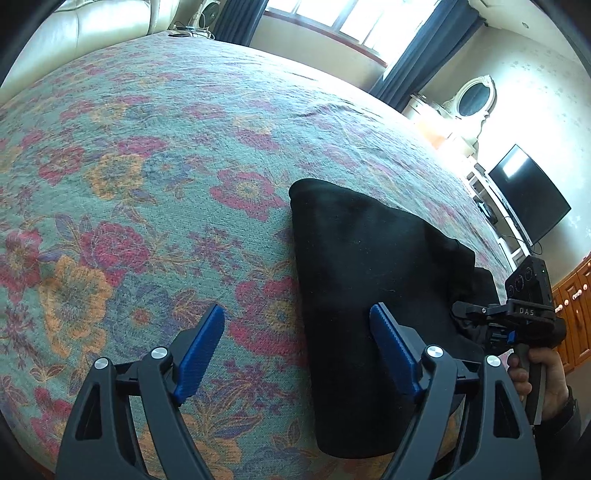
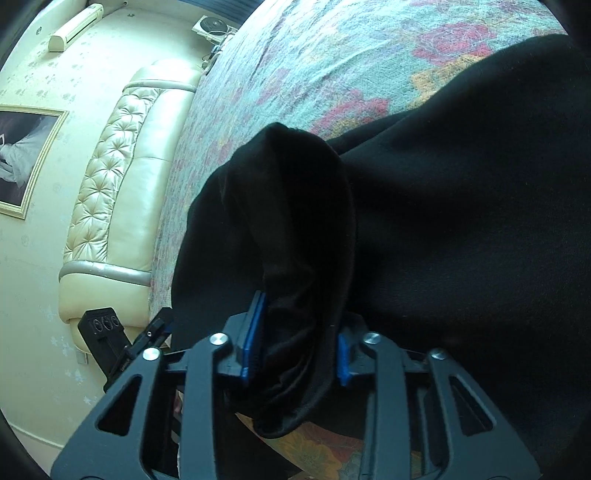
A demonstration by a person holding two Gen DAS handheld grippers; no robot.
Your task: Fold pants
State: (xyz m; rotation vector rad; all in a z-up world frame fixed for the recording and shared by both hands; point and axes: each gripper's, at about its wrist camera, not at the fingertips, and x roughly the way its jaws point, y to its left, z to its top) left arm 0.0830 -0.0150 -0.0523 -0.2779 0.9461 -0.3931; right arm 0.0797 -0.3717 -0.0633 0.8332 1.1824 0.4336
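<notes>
Bed covered by a floral bedspread [image 1: 155,155] in teal with red and orange flowers, lightly creased. Cream tufted headboard [image 2: 118,206] at the far end of the bed, against a pale patterned wall. Framed picture [image 2: 26,158] on that wall, beside the headboard. Wall air-conditioning unit [image 2: 75,26] mounted high. Small fan [image 2: 212,26] near the bed corner. Window [image 1: 347,18] with dark blue curtains [image 1: 424,51] on either side. Oval mirror [image 1: 474,96] in a white ornate frame. Black television [image 1: 528,192] on a white stand. Wooden cabinet [image 1: 576,314] at the right edge
</notes>
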